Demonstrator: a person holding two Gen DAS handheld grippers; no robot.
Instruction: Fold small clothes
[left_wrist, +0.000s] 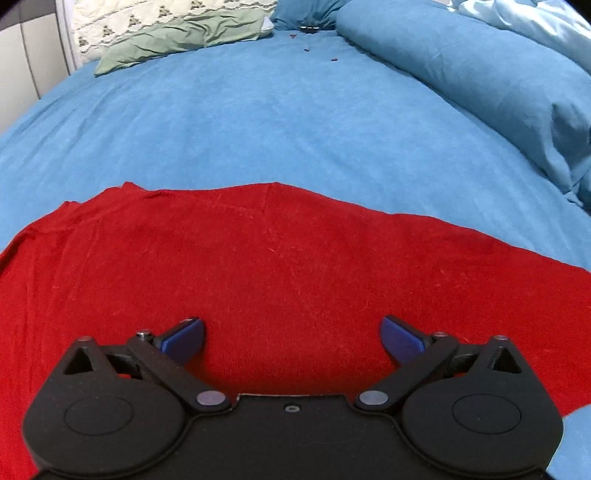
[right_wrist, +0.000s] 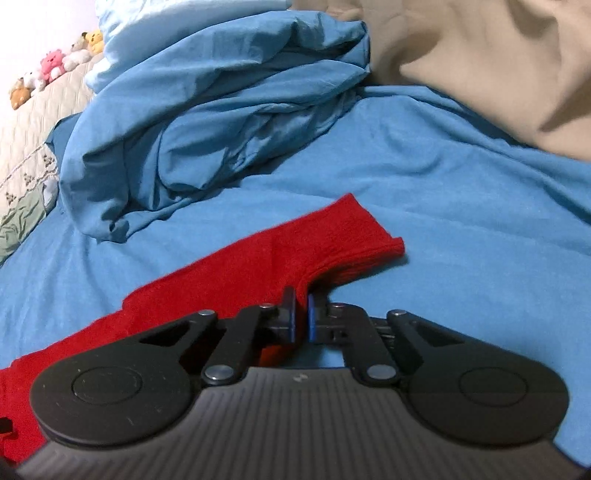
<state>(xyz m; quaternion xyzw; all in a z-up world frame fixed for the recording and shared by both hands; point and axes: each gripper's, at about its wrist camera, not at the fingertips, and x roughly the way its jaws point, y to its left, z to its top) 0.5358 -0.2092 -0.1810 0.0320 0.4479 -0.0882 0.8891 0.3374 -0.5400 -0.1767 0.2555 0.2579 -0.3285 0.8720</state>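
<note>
Writing is nowhere readable in either view: no brand or label shows on the red knit garment (left_wrist: 280, 266) or on your tools.

In the left wrist view, your left hand-held gripper (left_wrist: 293, 338) hangs released over the garment, its blue-padded fingers (left_wrist: 184, 341) spread wide with only red cloth below them. The garment lies flat across the blue bed sheet (left_wrist: 258, 125), filling the lower half of that view. At far left a crumpled green cloth (left_wrist: 177, 37) rests against a quilted cream headboard panel (left_wrist: 140, 16), and at right a rolled blue duvet (left_wrist: 461, 88) runs along the bed.

The right wrist view shows what the left cannot: a row of small plush toys (right_wrist: 55, 70) on a ledge at top left, the duvet bunched in a heap, and a tan blanket (right_wrist: 498, 62) at top right. There your right hand-held gripper (right_wrist: 301, 317) is clenched on the garment's edge, just below its short ribbed sleeve (right_wrist: 351, 240), which lies out on the sheet.
</note>
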